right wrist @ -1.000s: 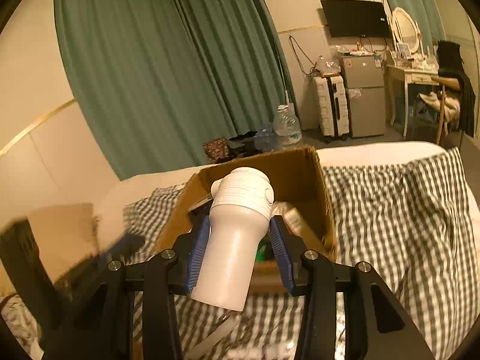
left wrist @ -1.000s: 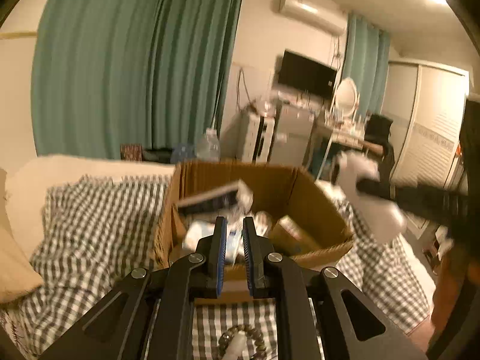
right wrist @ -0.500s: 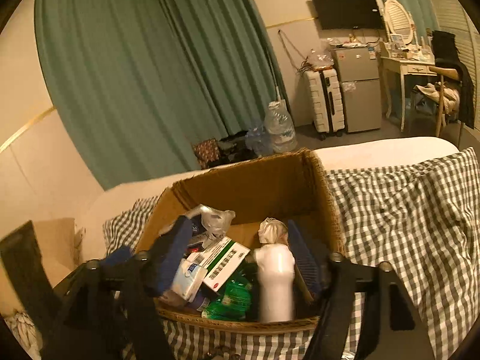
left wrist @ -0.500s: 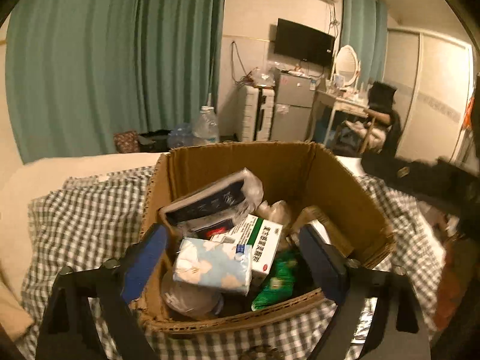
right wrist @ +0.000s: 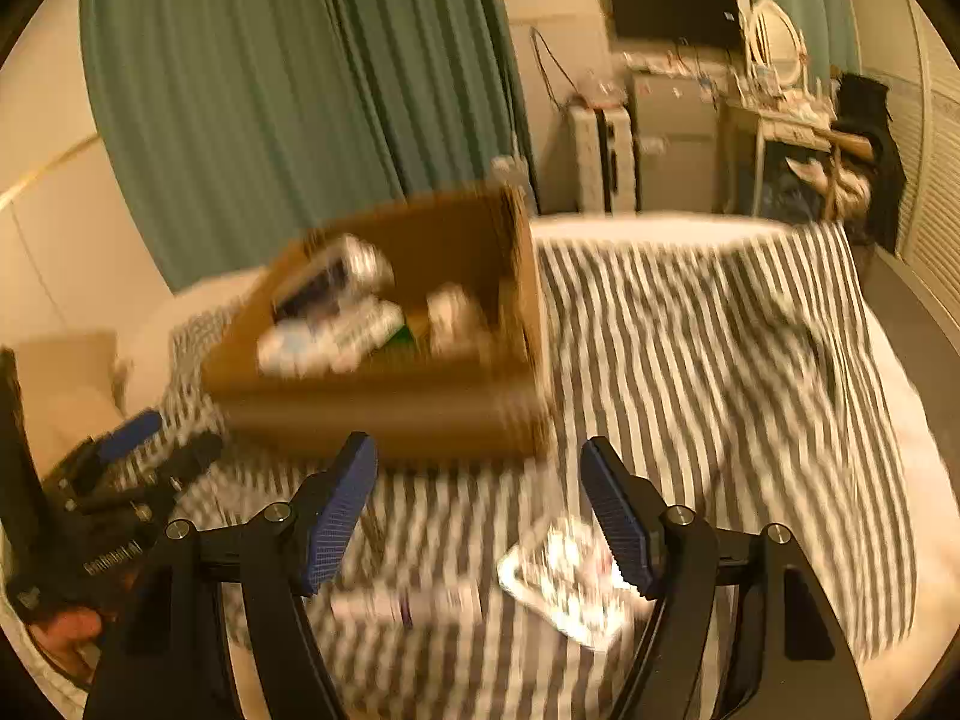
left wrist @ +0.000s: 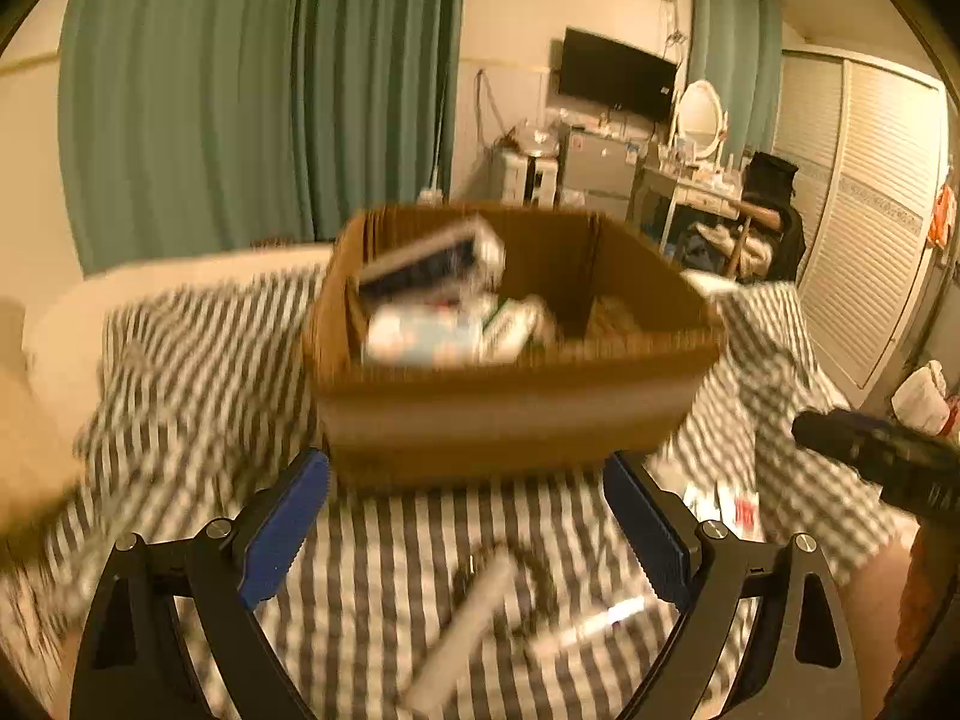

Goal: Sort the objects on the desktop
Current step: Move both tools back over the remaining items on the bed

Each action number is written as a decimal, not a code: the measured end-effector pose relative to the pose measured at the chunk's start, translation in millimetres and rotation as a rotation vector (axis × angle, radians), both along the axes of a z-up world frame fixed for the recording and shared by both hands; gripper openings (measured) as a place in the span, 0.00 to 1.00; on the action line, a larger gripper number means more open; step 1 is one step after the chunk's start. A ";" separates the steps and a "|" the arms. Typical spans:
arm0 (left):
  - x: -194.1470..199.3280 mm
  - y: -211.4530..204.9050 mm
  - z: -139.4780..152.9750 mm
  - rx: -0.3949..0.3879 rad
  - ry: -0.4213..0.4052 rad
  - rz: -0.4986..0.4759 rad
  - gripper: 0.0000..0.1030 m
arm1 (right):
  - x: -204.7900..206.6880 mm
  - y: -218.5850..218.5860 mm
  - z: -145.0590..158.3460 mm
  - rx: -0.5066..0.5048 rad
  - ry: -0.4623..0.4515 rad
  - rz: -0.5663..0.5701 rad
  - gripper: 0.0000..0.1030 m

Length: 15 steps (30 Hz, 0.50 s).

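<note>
Your cardboard box (left wrist: 516,414), mid-frame, already holds several packets, but a white tube (left wrist: 468,624), a beaded ring and a foil pack (right wrist: 564,582) (all blurred) wait at lower centre. Both your left gripper (left wrist: 465,531) and right gripper (right wrist: 477,516) gape empty; a second ago the right clamped a white bottle, since dropped in.

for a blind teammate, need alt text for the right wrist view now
The open right gripper hovers empty over a checked cloth, behind a shiny packet and a white tube. A filled cardboard box sits beyond; the image is motion-blurred.
</note>
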State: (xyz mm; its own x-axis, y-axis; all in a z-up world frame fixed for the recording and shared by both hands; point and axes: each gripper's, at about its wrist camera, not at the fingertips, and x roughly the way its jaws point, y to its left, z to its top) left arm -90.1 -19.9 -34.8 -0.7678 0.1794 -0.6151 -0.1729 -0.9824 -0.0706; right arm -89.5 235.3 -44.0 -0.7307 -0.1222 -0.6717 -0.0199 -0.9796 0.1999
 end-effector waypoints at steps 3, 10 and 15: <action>15.5 -1.0 -29.0 -0.004 -0.062 0.010 0.92 | 16.1 -2.6 -31.3 -0.043 -0.069 -0.010 0.68; 21.0 -11.1 -89.0 -0.020 -0.141 0.083 0.92 | 32.1 -23.6 -87.1 -0.061 -0.185 -0.015 0.68; 8.1 -13.2 -121.5 0.005 -0.251 0.076 0.82 | 32.6 -24.6 -95.3 -0.055 -0.180 -0.041 0.68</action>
State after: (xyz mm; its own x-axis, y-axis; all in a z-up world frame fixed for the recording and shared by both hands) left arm -82.1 -33.1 -156.3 -0.6028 0.1309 -0.7871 -0.0752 -0.9914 -0.1073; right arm -56.9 210.6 -139.3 -0.6040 -0.1352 -0.7854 -0.0994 -0.9650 0.2426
